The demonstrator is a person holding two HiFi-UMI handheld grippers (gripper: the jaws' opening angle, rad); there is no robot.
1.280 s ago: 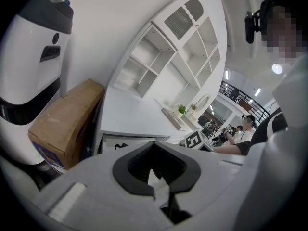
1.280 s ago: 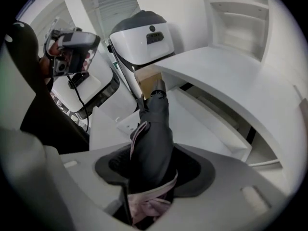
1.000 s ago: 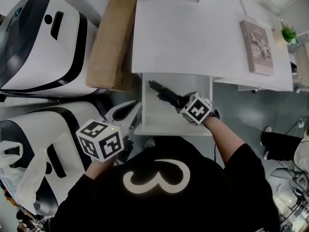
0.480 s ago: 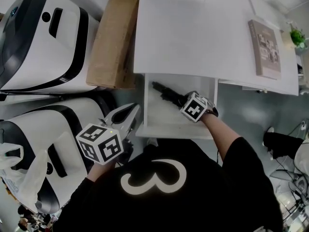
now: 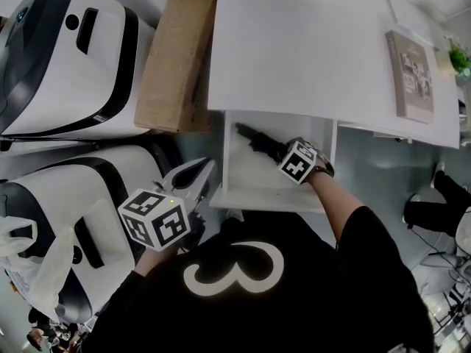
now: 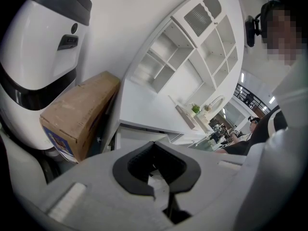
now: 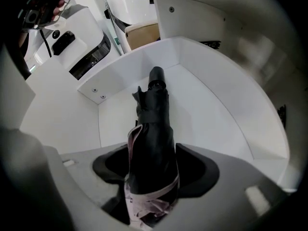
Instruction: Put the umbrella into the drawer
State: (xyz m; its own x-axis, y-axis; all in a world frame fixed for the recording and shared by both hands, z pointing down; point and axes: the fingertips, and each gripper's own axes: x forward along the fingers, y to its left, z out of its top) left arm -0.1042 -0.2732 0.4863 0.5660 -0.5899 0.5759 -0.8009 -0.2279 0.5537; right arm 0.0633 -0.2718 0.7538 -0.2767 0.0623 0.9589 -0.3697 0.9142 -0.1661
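My right tool (image 7: 153, 176) has just been opening its jaws, and they stand wide now. The folded black umbrella with a pink edge (image 7: 155, 129) lies between them, down inside the open white drawer (image 7: 219, 112). My left tool (image 6: 161, 190) is pinched narrow and holds nothing, beside the drawer's left corner.

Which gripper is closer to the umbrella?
Right. The right gripper is in the drawer, its jaws just opening around the umbrella. The left gripper hangs outside the drawer's left wall, shut and empty.
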